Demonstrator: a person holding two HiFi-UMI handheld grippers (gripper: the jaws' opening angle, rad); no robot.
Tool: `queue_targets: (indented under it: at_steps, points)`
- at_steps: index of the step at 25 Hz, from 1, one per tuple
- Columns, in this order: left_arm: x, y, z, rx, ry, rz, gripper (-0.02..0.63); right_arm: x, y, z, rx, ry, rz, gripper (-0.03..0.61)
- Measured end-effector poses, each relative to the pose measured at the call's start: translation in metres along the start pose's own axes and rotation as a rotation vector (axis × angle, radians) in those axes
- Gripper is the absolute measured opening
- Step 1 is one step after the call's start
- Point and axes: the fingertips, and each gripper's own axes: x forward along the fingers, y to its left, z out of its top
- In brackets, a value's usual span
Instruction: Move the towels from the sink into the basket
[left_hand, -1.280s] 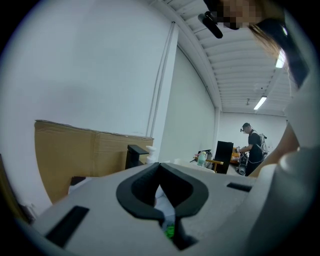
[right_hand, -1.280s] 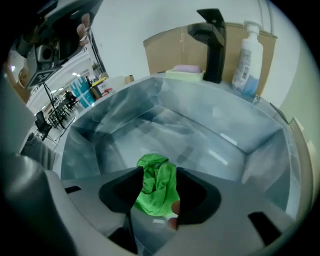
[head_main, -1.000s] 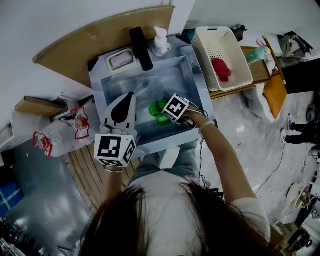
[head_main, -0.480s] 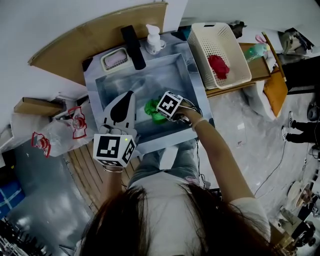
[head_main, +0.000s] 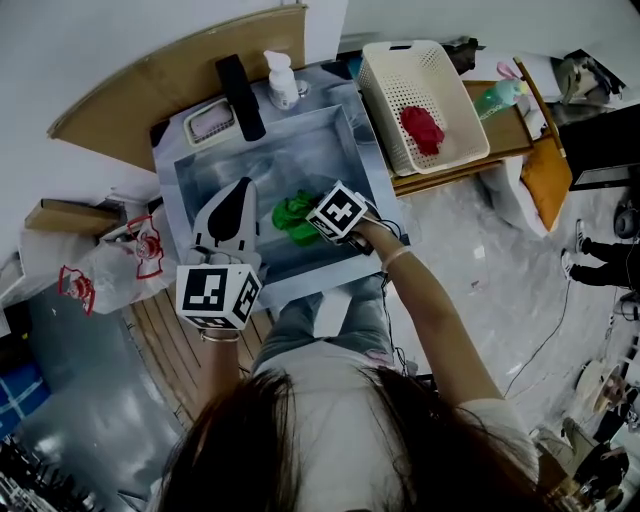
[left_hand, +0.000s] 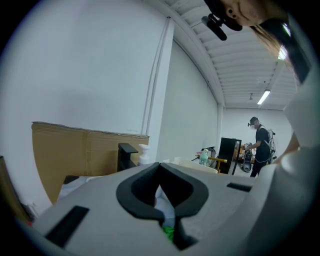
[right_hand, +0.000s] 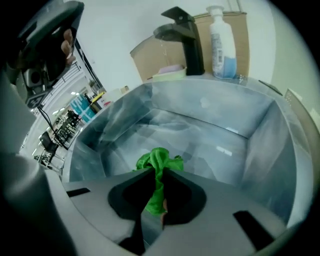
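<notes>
Down in the grey sink (head_main: 300, 150), the right gripper (right_hand: 156, 172) has just closed its jaws and now pinches the green towel (right_hand: 160, 160), the left gripper (left_hand: 160, 165) hangs near it with jaws pressed together on nothing, and a red towel (head_main: 422, 128) lies in the white basket (head_main: 472, 135)

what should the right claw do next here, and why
Probably lift straight up. The right claw has just been closing its jaws and now pinches the green towel, which sits low inside the sink. Raising it clear of the sink wall would let it swing over to the basket on the right, where a red towel already lies.
</notes>
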Motion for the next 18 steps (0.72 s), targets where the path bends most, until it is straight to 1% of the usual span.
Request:
queue_targets:
  at_steps: [5, 10, 13, 18]
  points:
    - [0.007, -0.013, 0.006, 0.012, -0.007, 0.017, 0.007, -0.028, 0.009, 0.011, 0.006, -0.12, 0.008, 0.061]
    - [0.013, -0.029, 0.016, 0.025, -0.023, 0.035, 0.008, -0.067, 0.015, 0.031, -0.007, -0.262, -0.012, 0.06]
    - [0.018, -0.04, 0.022, 0.029, -0.033, 0.037, 0.008, -0.091, 0.018, 0.041, -0.035, -0.337, -0.021, 0.06]
    - [0.025, -0.057, 0.032, 0.038, -0.048, 0.052, 0.006, -0.129, 0.022, 0.05, -0.091, -0.418, -0.024, 0.06]
